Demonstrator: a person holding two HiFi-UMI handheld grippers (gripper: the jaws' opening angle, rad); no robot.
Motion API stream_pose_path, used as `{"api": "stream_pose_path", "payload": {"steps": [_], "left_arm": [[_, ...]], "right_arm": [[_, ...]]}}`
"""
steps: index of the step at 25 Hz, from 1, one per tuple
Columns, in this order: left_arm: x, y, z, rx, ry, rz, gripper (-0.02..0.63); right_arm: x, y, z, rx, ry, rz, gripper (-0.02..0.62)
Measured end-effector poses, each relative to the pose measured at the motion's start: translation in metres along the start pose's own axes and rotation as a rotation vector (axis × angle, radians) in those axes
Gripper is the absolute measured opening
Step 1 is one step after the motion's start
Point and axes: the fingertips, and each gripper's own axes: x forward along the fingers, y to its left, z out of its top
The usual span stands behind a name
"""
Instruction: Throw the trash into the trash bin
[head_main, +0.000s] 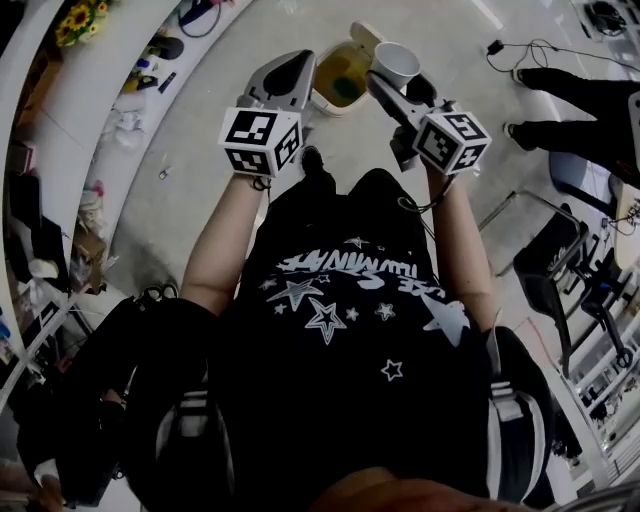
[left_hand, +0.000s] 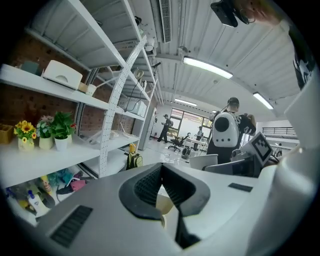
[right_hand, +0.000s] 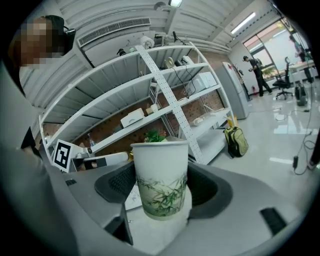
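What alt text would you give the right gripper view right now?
The right claw grips a white paper cup with a green bamboo print, centre frame. Behind it stand white metal shelves, and a yellow-green backpack sits on the floor at right.

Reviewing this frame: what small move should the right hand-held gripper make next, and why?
Probably ease the right hand-held gripper a little leftward before letting go. Its jaws clamp the upright white paper cup with green bamboo print, which in the head view sits at the right rim of the cream open-lidded trash bin, not squarely over its opening.
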Motion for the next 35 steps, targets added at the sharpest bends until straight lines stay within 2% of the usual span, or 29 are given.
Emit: {"api": "stream_pose_path", "payload": {"steps": [3, 7, 16, 22, 26, 35], "left_arm": [[0.01, 0.006, -0.01, -0.017, 0.035, -0.015, 0.009], [0.033, 0.006, -0.037, -0.009, 0.081, -0.022, 0.009], [0.068, 0.031, -0.087, -0.026, 0.136, 0.062, 0.009], [0.089, 0.051, -0.124, -0.017, 0.163, 0.108, 0.009], [0.101, 0.062, -0.154, -0.042, 0.181, 0.137, 0.009], [0.12, 0.075, -0.207, -0.066, 0.239, 0.168, 0.009]], "right_arm": [[0.008, -0.001, -0.005, 0.026, 0.011, -0.013, 0.32], [0.017, -0.027, -0.023, 0.049, 0.031, -0.018, 0.32], [0.05, -0.071, -0.065, 0.067, 0.116, 0.007, 0.32], [0.075, -0.105, -0.094, 0.019, 0.18, 0.011, 0.321], [0.09, -0.125, -0.114, -0.004, 0.218, 0.008, 0.321], [0.111, -0.148, -0.153, 0.035, 0.26, 0.018, 0.321]]}}
